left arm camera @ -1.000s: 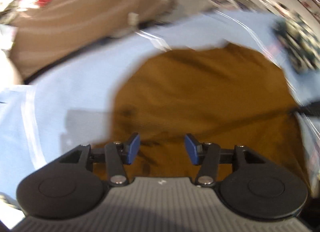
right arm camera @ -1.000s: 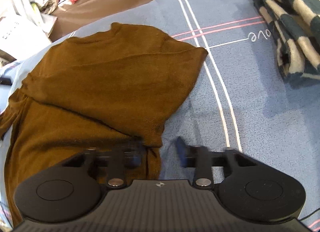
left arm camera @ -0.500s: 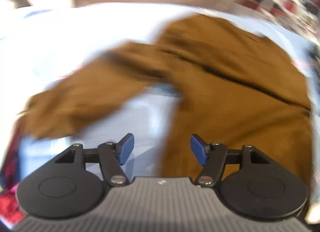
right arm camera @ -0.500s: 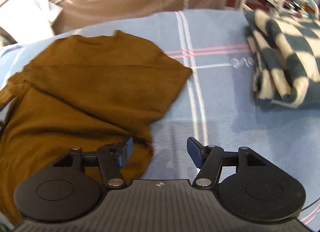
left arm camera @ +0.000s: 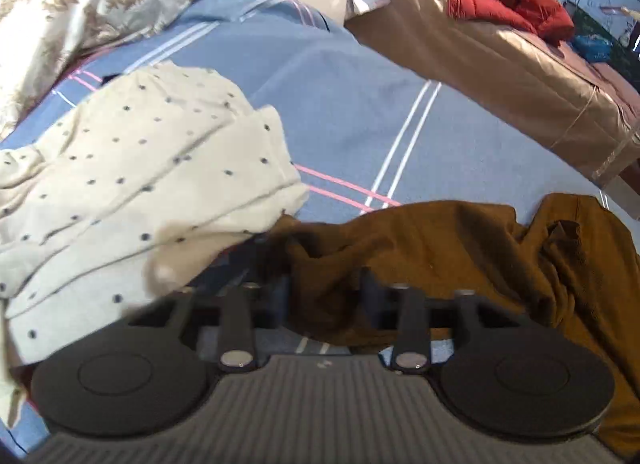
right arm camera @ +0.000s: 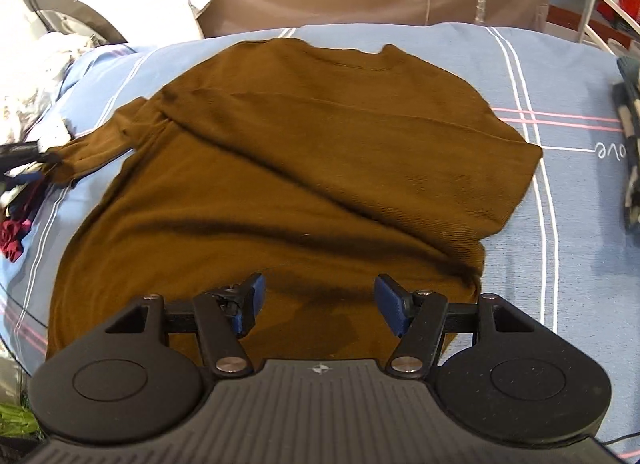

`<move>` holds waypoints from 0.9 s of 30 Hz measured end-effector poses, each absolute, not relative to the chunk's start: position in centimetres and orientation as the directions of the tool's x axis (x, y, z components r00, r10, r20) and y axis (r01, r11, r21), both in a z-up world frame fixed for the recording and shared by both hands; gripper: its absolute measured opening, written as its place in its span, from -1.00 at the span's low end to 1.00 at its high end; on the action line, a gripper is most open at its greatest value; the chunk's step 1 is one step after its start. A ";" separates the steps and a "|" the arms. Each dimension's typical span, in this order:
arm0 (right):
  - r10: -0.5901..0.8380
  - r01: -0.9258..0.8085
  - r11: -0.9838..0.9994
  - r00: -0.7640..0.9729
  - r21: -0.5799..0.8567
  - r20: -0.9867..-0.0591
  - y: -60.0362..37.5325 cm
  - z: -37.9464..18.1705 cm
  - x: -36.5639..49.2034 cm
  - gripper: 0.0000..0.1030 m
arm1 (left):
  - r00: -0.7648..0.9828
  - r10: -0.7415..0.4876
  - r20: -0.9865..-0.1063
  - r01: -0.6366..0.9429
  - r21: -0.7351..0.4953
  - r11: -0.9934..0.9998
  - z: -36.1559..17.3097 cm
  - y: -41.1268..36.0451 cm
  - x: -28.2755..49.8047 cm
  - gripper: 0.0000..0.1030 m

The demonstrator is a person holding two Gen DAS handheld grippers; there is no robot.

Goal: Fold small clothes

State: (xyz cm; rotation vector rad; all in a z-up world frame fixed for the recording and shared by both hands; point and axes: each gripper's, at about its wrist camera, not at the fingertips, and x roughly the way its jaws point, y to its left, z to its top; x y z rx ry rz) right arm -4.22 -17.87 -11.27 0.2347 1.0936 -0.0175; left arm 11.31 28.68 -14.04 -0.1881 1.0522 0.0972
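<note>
I see a blue striped bedsheet [right arm camera: 568, 224]; brown sweater [right arm camera: 304, 168] lies under my spread right gripper [right arm camera: 316, 306]; left gripper [left arm camera: 324, 296] straddles its sleeve, grip unclear.

On the bed sheet [right arm camera: 568, 224] my sweater [right arm camera: 280, 168] lies spread, my right gripper [right arm camera: 316, 306] over its near hem, my left gripper [left arm camera: 324, 296] at its left sleeve, a dotted garment [left arm camera: 132, 184] beyond that sleeve.
</note>
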 end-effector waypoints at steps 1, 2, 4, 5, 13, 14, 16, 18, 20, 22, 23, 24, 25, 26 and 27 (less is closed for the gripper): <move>0.100 0.134 0.974 0.463 0.181 -0.881 -17.5 -11.3 -4.1 0.94 | 0.482 -0.021 -0.876 -0.172 -0.118 0.978 -14.5 28.1 12.1 -0.93; 0.100 0.138 0.973 0.464 0.183 -0.880 -17.6 -11.2 -4.2 0.94 | 0.504 -0.030 -0.863 -0.165 -0.130 0.978 -14.0 27.9 12.4 -0.94; 0.089 0.152 0.972 0.468 0.179 -0.879 -17.8 -11.0 -4.4 0.94 | 0.581 0.013 -0.814 -0.150 -0.091 0.984 -11.1 28.0 13.1 -0.94; 0.081 0.160 0.971 0.471 0.175 -0.879 -18.0 -10.9 -4.6 0.94 | 0.623 0.037 -0.782 -0.167 -0.086 0.982 -9.2 28.6 13.3 -0.94; 0.062 0.251 0.947 0.474 0.202 -0.878 -19.5 -11.5 -5.7 0.94 | 0.723 0.004 -0.691 -0.086 -0.084 0.993 0.4 29.5 17.6 -0.94; 0.068 0.250 0.945 0.474 0.208 -0.878 -19.5 -11.7 -5.6 0.94 | 0.725 -0.024 -0.688 -0.041 -0.078 0.996 0.7 27.7 17.8 -0.94; 0.083 0.249 0.942 0.475 0.224 -0.876 -19.4 -11.9 -5.5 0.94 | 0.718 -0.101 -0.689 0.050 -0.095 0.994 0.5 23.6 17.0 -0.94; 0.094 0.247 0.940 0.478 0.236 -0.874 -19.3 -11.9 -5.5 0.94 | 0.693 -0.181 -0.698 0.154 -0.101 0.983 -0.4 18.2 15.9 -0.94; 0.094 0.238 0.943 0.479 0.233 -0.873 -19.1 -11.9 -5.6 0.94 | 0.651 -0.275 -0.707 0.278 -0.115 0.954 -2.3 11.5 14.0 -0.91; 0.087 0.244 0.943 0.478 0.228 -0.874 -19.2 -11.9 -5.6 0.94 | 0.568 -0.338 -0.750 0.437 -0.073 0.897 -5.4 3.9 11.0 -0.59; 0.084 0.253 0.940 0.477 0.228 -0.875 -19.3 -11.9 -5.7 0.94 | 0.507 -0.360 -0.783 0.515 -0.060 0.855 -7.1 0.5 9.3 -0.14; 0.078 0.265 0.937 0.475 0.227 -0.877 -19.5 -11.9 -5.7 0.94 | 0.450 -0.376 -0.810 0.585 -0.051 0.809 -8.6 -2.5 7.4 0.16; 0.071 0.280 0.933 0.474 0.227 -0.878 -19.9 -11.8 -5.8 0.94 | 0.405 -0.385 -0.830 0.650 -0.034 0.759 -10.0 -5.1 5.2 0.18; 0.062 0.293 0.930 0.475 0.224 -0.878 -20.2 -11.7 -5.9 0.94 | 0.365 -0.392 -0.845 0.712 -0.018 0.702 -11.1 -7.0 3.1 0.18; 0.050 0.303 0.928 0.476 0.217 -0.878 -20.6 -11.5 -6.0 0.94 | 0.332 -0.397 -0.856 0.762 -0.005 0.648 -11.8 -8.5 1.1 0.18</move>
